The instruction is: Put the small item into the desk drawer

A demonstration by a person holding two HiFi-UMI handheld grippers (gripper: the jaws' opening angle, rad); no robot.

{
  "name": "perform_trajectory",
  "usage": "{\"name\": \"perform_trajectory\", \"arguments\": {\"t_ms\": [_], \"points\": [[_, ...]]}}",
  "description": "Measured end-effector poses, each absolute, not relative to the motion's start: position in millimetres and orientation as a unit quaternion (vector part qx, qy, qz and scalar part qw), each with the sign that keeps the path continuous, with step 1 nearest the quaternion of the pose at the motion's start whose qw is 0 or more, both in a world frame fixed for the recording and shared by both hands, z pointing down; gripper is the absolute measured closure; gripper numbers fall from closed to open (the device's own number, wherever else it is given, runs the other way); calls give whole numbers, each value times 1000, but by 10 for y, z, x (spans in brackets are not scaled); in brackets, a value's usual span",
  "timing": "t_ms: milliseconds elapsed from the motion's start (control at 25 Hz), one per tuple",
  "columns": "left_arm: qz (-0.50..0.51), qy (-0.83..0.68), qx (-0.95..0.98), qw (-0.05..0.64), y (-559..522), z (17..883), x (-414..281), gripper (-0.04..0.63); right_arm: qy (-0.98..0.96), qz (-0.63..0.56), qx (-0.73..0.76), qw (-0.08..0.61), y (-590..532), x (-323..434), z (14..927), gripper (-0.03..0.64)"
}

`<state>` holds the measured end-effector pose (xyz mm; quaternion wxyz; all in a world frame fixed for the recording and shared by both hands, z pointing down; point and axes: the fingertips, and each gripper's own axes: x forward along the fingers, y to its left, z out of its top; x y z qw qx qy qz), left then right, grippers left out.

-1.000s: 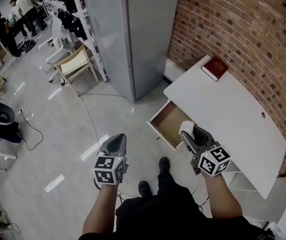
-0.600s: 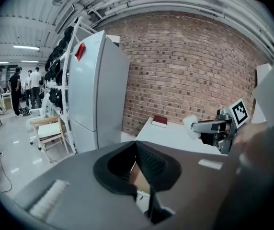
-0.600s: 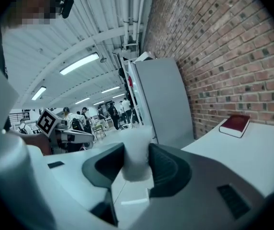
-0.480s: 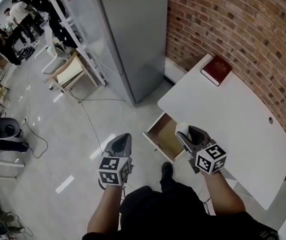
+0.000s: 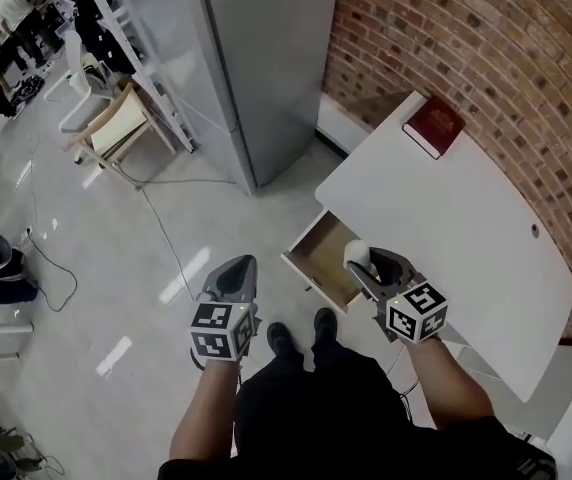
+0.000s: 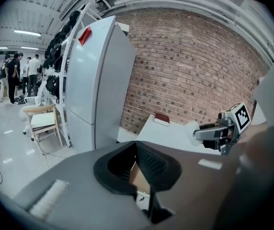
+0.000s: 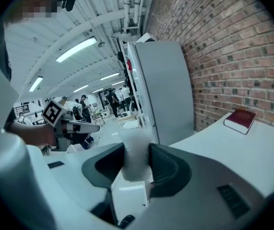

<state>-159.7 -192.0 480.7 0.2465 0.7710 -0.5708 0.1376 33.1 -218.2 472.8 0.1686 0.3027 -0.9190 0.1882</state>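
Note:
A small white item [image 5: 357, 255] sits between the jaws of my right gripper [image 5: 363, 263], which is shut on it. The right gripper view shows the pale item [image 7: 136, 153] pinched between both pads. It hangs just above the right end of the open wooden drawer [image 5: 323, 257], which juts out from the white desk [image 5: 446, 228]. My left gripper [image 5: 232, 280] hovers over the floor left of the drawer; its jaws meet at the tips with nothing in them, as the left gripper view [image 6: 136, 163] shows.
A dark red book [image 5: 434, 126] lies at the desk's far corner by the brick wall [image 5: 486, 48]. A tall grey cabinet [image 5: 256, 58] stands left of the desk. A wooden chair [image 5: 116, 128], cables and people are farther left. My feet [image 5: 301, 336] stand below the drawer.
The view has shifted as I step closer; the right gripper with the white item has edged from the drawer's back corner toward its right end. The left gripper stays alongside.

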Motion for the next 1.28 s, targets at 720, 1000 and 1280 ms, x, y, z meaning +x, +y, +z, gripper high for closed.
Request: {"name": "perform_trajectory", "arguments": {"t_ms": [720,1000,1280], "points": [[193,-496,789,307,-1658,5793,-1531,584,-895,224,305,236,-2008,17,5659,456],[203,-485,781,337,-1763,6244,-1396,583,-888,226,303,263,-2143,70,6225,456],[207,-474,779,355,-2006,6781,-1251,583,-880,219,284,310,-2282,41,6944,456]]}}
